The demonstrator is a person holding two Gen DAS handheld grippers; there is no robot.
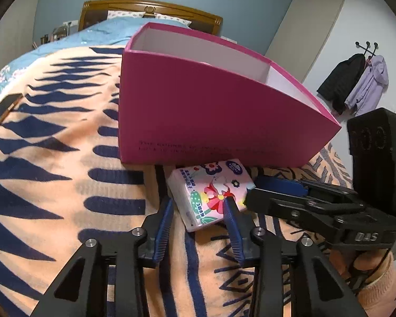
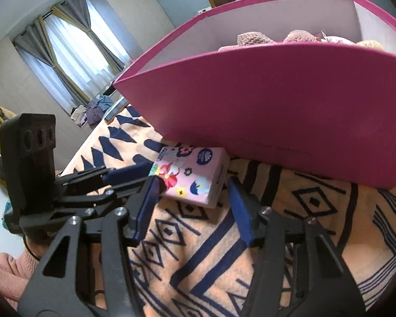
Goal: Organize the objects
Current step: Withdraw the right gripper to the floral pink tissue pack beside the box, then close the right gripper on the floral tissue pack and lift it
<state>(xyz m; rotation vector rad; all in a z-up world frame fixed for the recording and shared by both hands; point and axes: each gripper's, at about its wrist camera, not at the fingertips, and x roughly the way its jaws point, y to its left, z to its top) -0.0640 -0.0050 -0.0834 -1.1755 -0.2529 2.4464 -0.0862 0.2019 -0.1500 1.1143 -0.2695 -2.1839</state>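
A small pink tissue pack (image 1: 211, 192) with flower print lies on the orange and navy blanket (image 1: 52, 158), tight against the foot of a tall magenta box (image 1: 211, 111). My left gripper (image 1: 198, 202) straddles the pack's near corner, one blue pad against its left edge and the other at its near right edge. In the right wrist view, my right gripper (image 2: 192, 182) spans the pack (image 2: 192, 171) across its width, pads against both sides. The left gripper (image 2: 147, 174) comes in at the pack's left corner. The right gripper (image 1: 253, 187) sits at its right corner. The box (image 2: 290, 105) holds knitted items (image 2: 253, 39).
The blanket (image 2: 198, 251) covers a bed with a wooden headboard (image 1: 150, 10). The bed's edge drops off at the left of the right wrist view, toward a curtained window (image 2: 66, 52). Coats (image 1: 356, 84) hang on the wall. A pink sleeve (image 1: 382, 285) is behind the right gripper.
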